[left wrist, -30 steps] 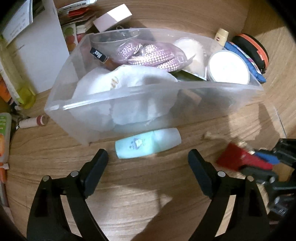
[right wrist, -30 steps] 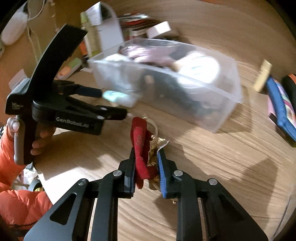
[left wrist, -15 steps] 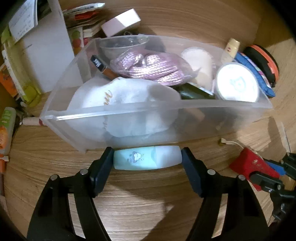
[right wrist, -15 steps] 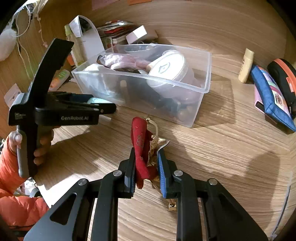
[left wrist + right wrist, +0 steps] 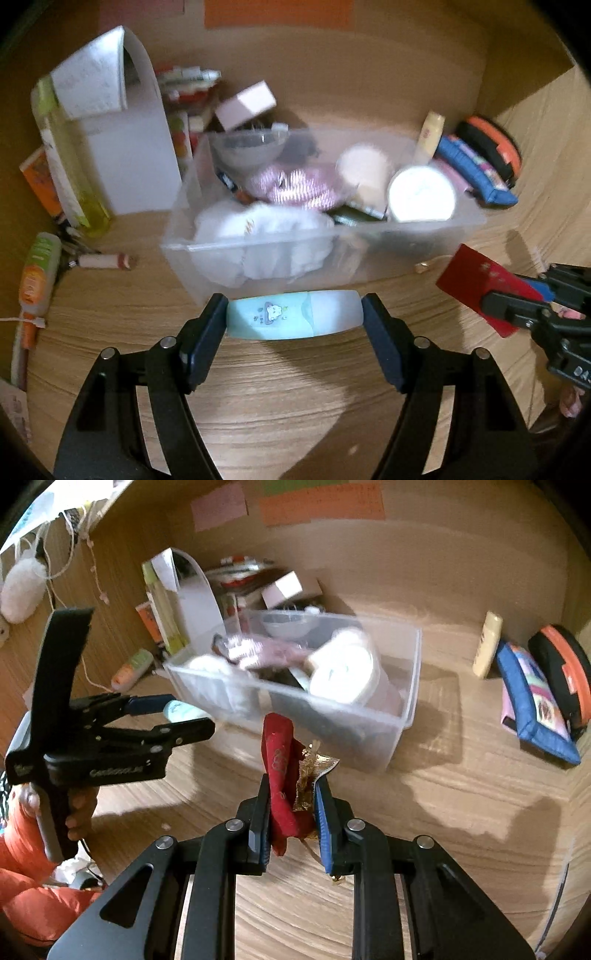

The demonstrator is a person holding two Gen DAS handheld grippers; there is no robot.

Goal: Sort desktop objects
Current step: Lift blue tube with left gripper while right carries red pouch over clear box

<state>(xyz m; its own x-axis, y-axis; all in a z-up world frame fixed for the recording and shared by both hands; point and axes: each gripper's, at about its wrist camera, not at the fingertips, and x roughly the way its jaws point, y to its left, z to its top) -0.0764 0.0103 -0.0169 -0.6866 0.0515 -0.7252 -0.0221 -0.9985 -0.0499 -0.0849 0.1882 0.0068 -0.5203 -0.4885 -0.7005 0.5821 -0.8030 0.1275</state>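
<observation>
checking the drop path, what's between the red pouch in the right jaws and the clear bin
Only bare wooden desk between the red pouch and the clear bin, seen in the right wrist view.

"GenRoboLAI"-like white lettering, blurred, on left gripper body; other print unreadable

From my seat, the bin is the landmark: the tube sits just before its near wall, a box behind it, a bottle and pouch to its right, a jar inside it.
</observation>
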